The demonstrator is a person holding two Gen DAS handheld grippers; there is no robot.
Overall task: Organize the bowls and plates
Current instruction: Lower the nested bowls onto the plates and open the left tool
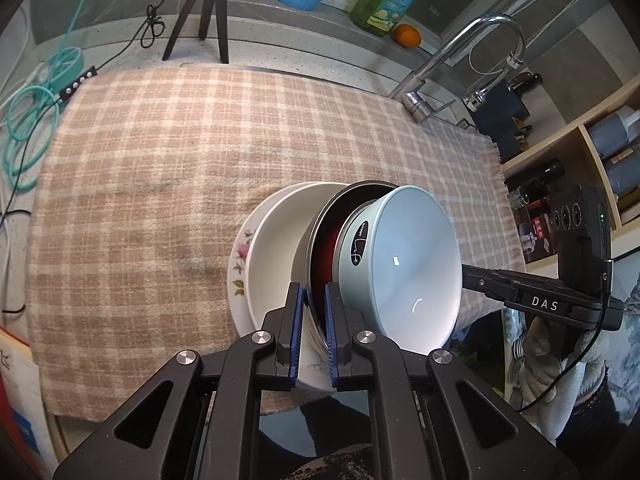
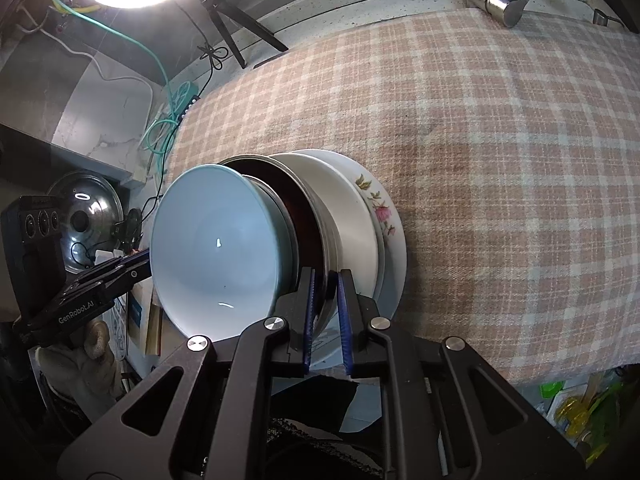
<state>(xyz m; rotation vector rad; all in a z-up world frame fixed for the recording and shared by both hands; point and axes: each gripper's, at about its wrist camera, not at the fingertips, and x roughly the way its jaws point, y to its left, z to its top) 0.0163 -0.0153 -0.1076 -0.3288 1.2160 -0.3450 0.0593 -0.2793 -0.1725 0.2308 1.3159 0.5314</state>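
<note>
The pale blue ceramic bowl (image 1: pixel 404 256) is smooth and glossy. The dark round metal bowl (image 1: pixel 324 240) has a brushed steel rim. The flowered white plate (image 1: pixel 240 256) looks glazed. The pink plaid cloth (image 1: pixel 160 160) is matt, woolly and rough.

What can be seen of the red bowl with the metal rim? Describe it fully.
The red bowl has a glossy dark red inside and a silvery metal outside and rim. It sits nested in the stack, on a white bowl, with the pale blue bowl inside it. Both grippers, left and right, are shut on its rim from opposite sides.

Plaid cloth (image 1: pixel 160 168), faucet (image 1: pixel 460 60), tripod (image 1: pixel 208 12)
</note>
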